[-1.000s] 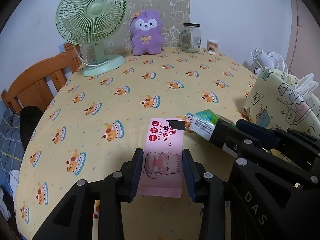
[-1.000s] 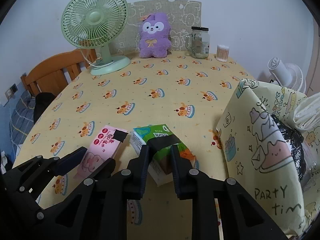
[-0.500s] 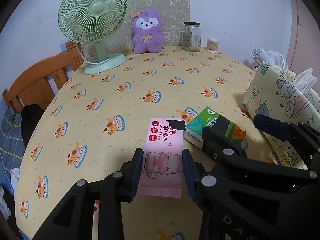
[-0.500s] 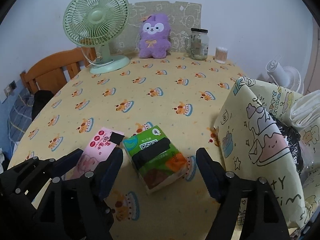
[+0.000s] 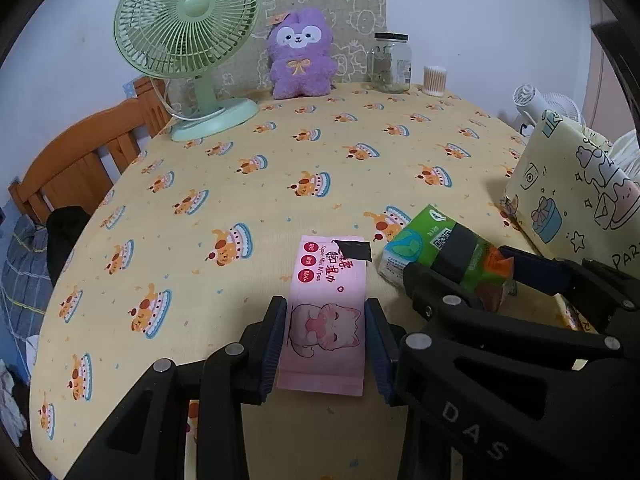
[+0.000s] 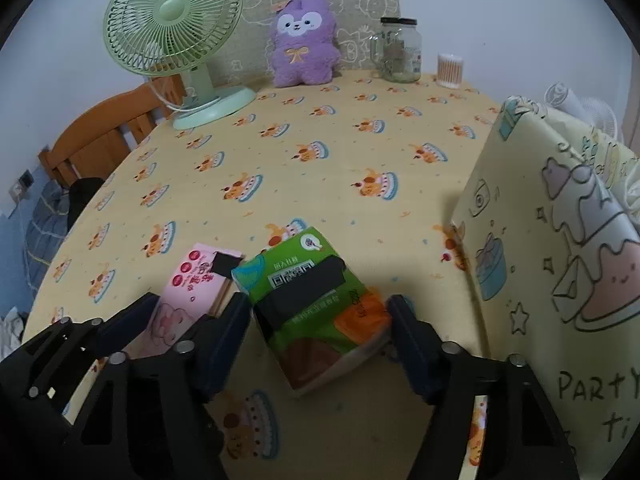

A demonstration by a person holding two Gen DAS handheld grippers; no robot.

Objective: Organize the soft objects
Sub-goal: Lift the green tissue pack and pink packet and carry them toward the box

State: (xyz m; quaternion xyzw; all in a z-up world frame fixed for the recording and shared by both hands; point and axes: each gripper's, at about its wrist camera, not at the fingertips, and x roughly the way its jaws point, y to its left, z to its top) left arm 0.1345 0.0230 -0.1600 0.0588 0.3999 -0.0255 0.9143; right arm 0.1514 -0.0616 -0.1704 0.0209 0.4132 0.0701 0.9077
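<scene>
Soft packs lay on a table (image 5: 280, 152) covered with a yellow cloth printed with cakes, which filled most of both views. A cream gift bag (image 6: 560, 264) with cartoon drawings and "PARTY" lettering stood along the right edge of the frame. At the upper left rose a green desk fan (image 5: 188, 20), and beside it, top centre, a purple plush toy (image 5: 301, 54) sat against a patterned board. Right of the plush stood a glass jar (image 5: 391, 62) and a small tub of cotton swabs (image 5: 435, 80).

Lower centre of the right wrist view, the green tissue pack (image 6: 316, 304) lay flat on the cloth between the jaws of the right gripper (image 6: 320, 332), which had just been closing in from a wider spread; the pads stood on either side of the pack, not pressing on it.

Just left of it, the pink wet-wipes pack (image 5: 326, 312) lay lengthwise in the lower centre of the left wrist view, its near end clamped between the pads of the left gripper (image 5: 325, 344).
</scene>
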